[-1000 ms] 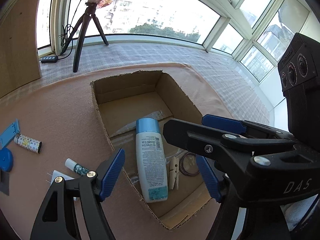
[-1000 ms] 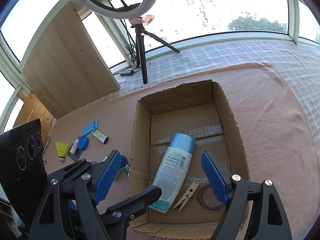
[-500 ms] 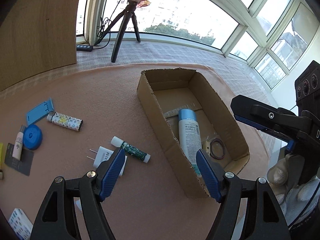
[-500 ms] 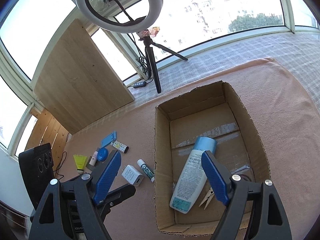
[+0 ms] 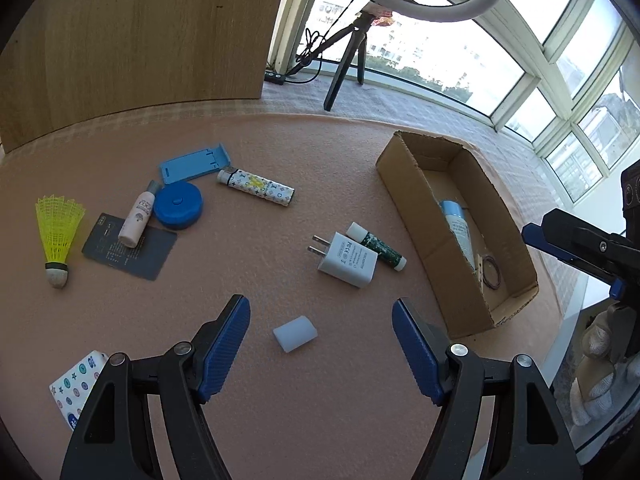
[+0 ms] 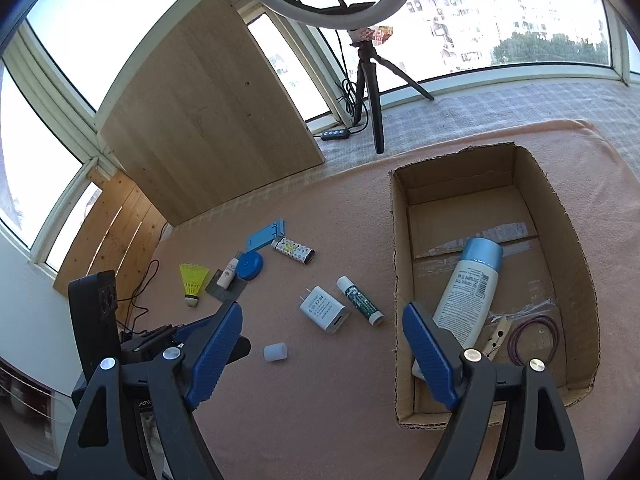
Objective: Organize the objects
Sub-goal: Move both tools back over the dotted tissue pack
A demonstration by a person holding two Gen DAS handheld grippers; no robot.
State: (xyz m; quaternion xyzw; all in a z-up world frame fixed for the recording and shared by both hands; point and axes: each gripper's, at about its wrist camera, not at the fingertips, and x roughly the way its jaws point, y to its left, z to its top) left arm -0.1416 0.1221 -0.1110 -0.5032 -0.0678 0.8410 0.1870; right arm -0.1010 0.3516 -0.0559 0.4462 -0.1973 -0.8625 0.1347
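1. Moved since earlier: left gripper point(image 5: 321, 344) has swung off the cardboard box point(image 5: 404, 184) to hover over the loose items; the right gripper point(image 6: 322, 350) has backed off from the box.
2. Left wrist view, tongs state: jaws released, wide apart, nothing held. One small white cap point(image 5: 295, 333) lies between and just ahead of the tips.
3. Left wrist view, ahead of the tongs: one white charger point(image 5: 347, 259) touching one green-labelled tube point(image 5: 376, 245); further ahead, one patterned lighter point(image 5: 256, 187).
4. Left wrist view, to the tongs' left: one blue stand point(image 5: 195, 163), one blue round case point(image 5: 178, 205), one small white bottle point(image 5: 137, 220) on one dark card point(image 5: 130, 246), one yellow shuttlecock point(image 5: 58, 236), one sticker sheet point(image 5: 78, 384).
5. Right wrist view, tongs state: jaws released, empty.
6. Right wrist view, box to the right of the tongs, holding three items: one lotion bottle point(image 6: 470, 290), one wooden clothespin point(image 6: 497, 338), one hair-tie loop point(image 6: 534, 339).
7. Progress, judged: three stowed, ten left outside; early stage.
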